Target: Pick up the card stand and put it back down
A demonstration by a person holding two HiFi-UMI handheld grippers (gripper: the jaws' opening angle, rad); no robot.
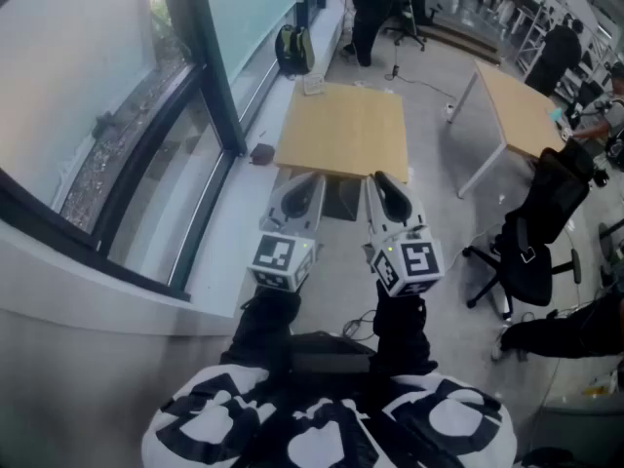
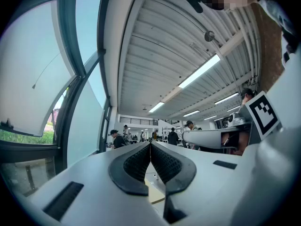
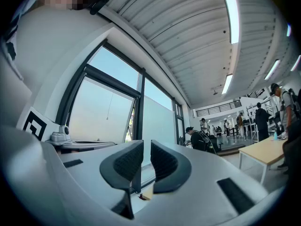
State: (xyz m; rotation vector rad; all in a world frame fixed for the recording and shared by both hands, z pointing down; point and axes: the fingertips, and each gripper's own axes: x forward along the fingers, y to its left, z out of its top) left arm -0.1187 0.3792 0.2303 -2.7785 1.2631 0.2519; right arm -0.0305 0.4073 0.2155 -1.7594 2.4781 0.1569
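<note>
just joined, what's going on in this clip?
A person stands holding a two-jaw gripper in each hand, both raised in front of a square light-wood table by the window. The left gripper has its jaws together with nothing between them. The right gripper has a narrow gap between its jaws and is also empty. No card stand can be made out on the table in any view, so no pick has begun.

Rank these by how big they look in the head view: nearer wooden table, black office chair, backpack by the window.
Wooden table and black office chair: about alike, unranked.
Backpack: smallest, though farthest from the camera.
</note>
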